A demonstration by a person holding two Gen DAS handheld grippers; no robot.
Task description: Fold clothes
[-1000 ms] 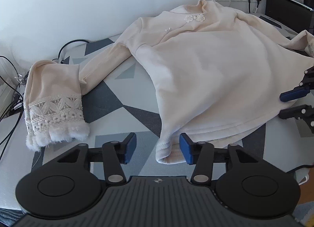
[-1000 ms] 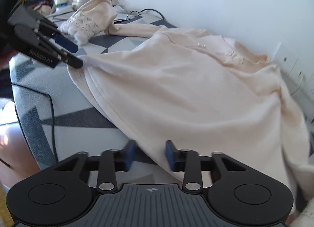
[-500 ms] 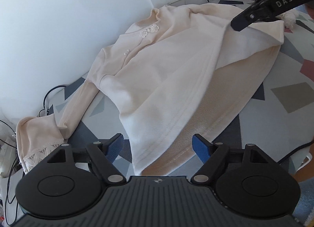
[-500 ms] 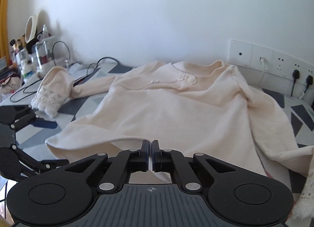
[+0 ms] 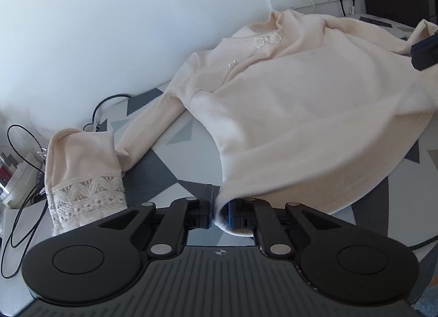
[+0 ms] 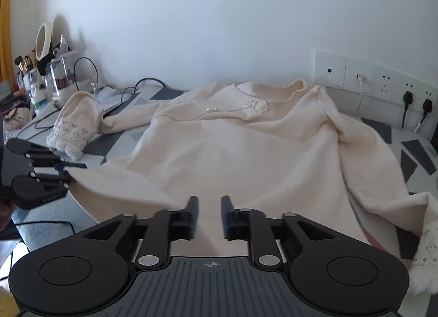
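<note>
On hem corner (image 5: pixel 222 217): left gripper (image 5: pixel 219 209) (clamped)

Domestic room, likely a bedroom or dressing corner. At 9 o'clock in the right wrist view: round mirror (image 6: pixel 43 40), makeup brushes (image 6: pixel 25 63) in a cup, clear cosmetics organiser (image 6: pixel 64 77). White wall with sockets (image 6: pixel 372 77) at 2 o'clock. Table (image 5: pixel 175 169) with grey geometric cover; loose cables (image 5: pixel 16 207).

Left gripper (image 5: pixel 219 211) pinches sweater (image 5: pixel 301 114) hem.
</note>
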